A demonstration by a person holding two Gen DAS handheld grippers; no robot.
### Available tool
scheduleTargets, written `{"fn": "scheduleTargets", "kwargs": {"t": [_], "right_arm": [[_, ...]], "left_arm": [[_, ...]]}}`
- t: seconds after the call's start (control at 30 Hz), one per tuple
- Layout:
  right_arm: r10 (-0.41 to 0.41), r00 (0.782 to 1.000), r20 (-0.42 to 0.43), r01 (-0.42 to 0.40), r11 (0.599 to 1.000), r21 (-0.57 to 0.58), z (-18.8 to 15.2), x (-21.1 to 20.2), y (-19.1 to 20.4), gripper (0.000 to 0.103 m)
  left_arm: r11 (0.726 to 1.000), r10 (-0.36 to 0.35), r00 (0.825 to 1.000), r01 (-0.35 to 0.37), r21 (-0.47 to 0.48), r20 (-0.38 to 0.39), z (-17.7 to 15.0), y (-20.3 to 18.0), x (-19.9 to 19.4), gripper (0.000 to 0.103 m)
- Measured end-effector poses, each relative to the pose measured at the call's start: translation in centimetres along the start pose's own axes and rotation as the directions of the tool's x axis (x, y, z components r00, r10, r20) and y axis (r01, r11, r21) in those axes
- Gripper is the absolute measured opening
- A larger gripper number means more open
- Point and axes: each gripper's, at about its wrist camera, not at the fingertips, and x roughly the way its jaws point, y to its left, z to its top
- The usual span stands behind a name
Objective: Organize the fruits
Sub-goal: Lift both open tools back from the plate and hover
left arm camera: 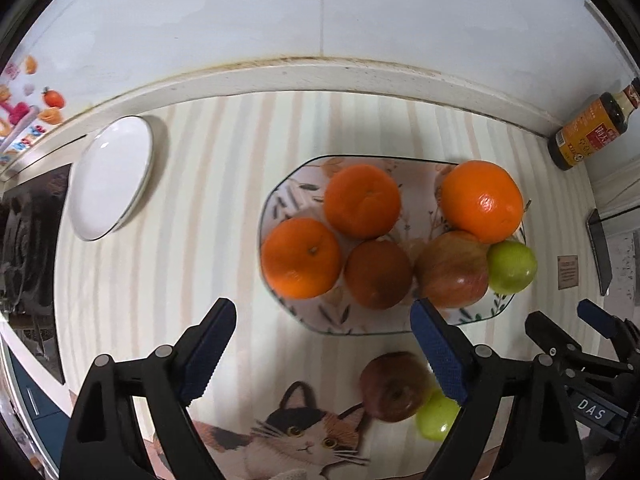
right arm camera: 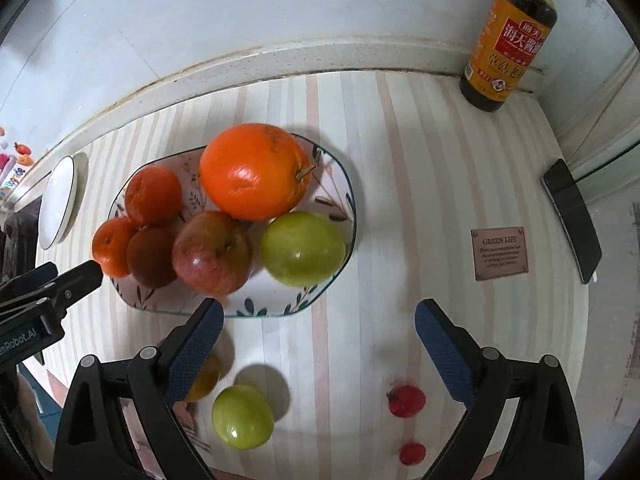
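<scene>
Fruit-gathering is mid-course: both the left claw [left arm camera: 322, 346] and the right claw [right arm camera: 319, 348] hang apart and empty beside the loaded patterned plate [right arm camera: 344, 196], so next the right must drop onto the green fruit [right arm camera: 242, 416] just below it.

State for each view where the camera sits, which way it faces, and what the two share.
Left wrist: sits on the left gripper, looks down on the fruit plate and white plate; its open jaws show, the right gripper beside them.
Right wrist: sits on the right gripper, looks down on the green fruit; open jaws show.
Shared: fruit plate, white plate, bottle.
</scene>
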Motion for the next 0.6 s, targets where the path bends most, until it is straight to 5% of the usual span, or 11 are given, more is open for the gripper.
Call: {"fn": "scheduleTargets", "kwargs": {"t": [0.6], "right_arm": [[0.051, 0.983, 0.174, -0.041, 0.997, -0.066, -7.4, -11.1, 2.5, 0.099]], "left_arm": [[1.0, -0.016, 0.978, 0.014, 0.009, 0.208, -8.5, 1.2, -11.0, 0.089]]}}
